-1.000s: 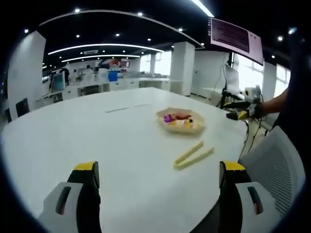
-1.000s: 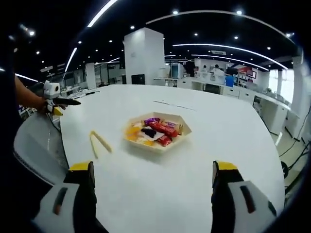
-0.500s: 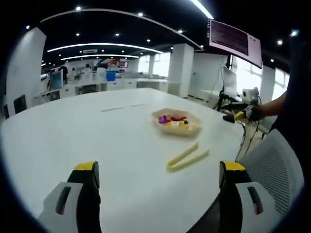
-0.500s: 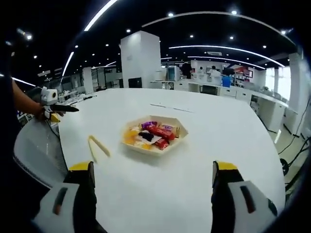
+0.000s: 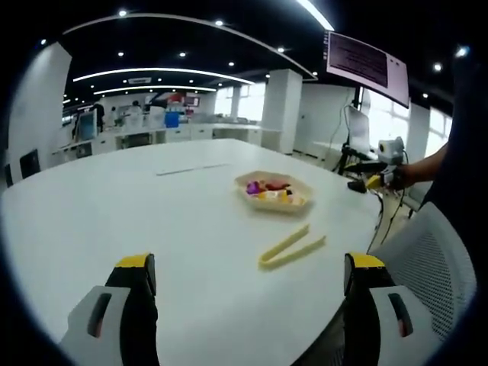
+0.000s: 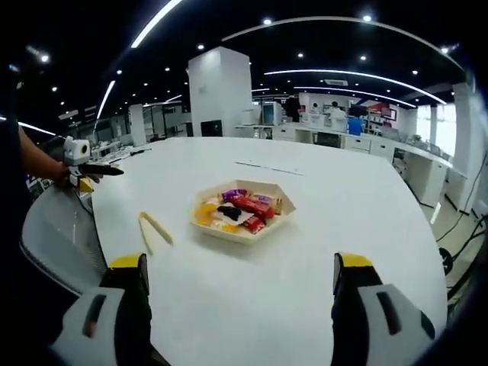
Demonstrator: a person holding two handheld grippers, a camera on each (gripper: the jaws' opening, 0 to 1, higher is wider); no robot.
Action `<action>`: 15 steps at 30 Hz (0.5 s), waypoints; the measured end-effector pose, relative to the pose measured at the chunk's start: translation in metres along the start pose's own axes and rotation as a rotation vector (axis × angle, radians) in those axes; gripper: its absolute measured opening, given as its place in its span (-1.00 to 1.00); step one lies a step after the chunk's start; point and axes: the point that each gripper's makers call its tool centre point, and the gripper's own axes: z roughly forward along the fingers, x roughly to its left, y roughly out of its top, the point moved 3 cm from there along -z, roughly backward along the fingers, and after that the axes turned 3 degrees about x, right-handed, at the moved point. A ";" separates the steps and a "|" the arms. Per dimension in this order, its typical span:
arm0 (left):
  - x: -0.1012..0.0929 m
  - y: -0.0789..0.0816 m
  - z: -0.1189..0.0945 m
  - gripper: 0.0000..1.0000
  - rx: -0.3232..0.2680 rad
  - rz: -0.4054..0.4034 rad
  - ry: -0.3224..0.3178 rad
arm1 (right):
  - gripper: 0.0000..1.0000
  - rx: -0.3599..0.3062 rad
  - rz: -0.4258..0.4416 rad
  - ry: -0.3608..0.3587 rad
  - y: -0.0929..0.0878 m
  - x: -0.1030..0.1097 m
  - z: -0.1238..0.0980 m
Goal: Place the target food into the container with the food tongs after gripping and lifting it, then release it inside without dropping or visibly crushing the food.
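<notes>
A large white tabletop (image 6: 343, 229) in an open-plan office carries a shallow, pale hexagonal tray (image 6: 242, 232). The tray holds a heap of small wrapped snacks (image 6: 240, 211) — red, purple, orange, yellow and one dark piece among them; which of these is the target food cannot be told. In the left gripper view the same tray (image 5: 274, 203) sits toward the far right part of the tabletop (image 5: 137, 206), with the bright snacks (image 5: 267, 189) heaped inside it.

A pair of pale yellow food tongs (image 6: 153, 230) lies flat on the tabletop just beside the tray, apart from it and near the table's edge. In the left gripper view the tongs (image 5: 292, 246) lie between the tray and the near table edge.

The right hand-held gripper (image 6: 236, 305) has its jaws spread wide with nothing between them; the tray lies ahead of it, well apart, roughly centred between the jaws. The left hand-held gripper (image 5: 248, 305) is likewise spread wide and holds nothing — the tongs lie ahead and toward its right jaw, not touching it.

A mesh-backed chair (image 5: 435, 259) stands at the table's edge.
</notes>
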 end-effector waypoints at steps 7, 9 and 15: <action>0.001 0.000 0.000 0.98 -0.003 -0.004 -0.002 | 0.99 -0.001 -0.001 -0.002 0.001 0.000 0.001; 0.001 0.000 0.000 0.98 -0.001 -0.006 -0.003 | 0.99 -0.005 0.002 -0.006 0.002 -0.002 0.001; 0.002 0.000 0.000 0.98 0.000 -0.004 0.001 | 0.99 -0.014 0.006 -0.011 0.004 -0.002 0.002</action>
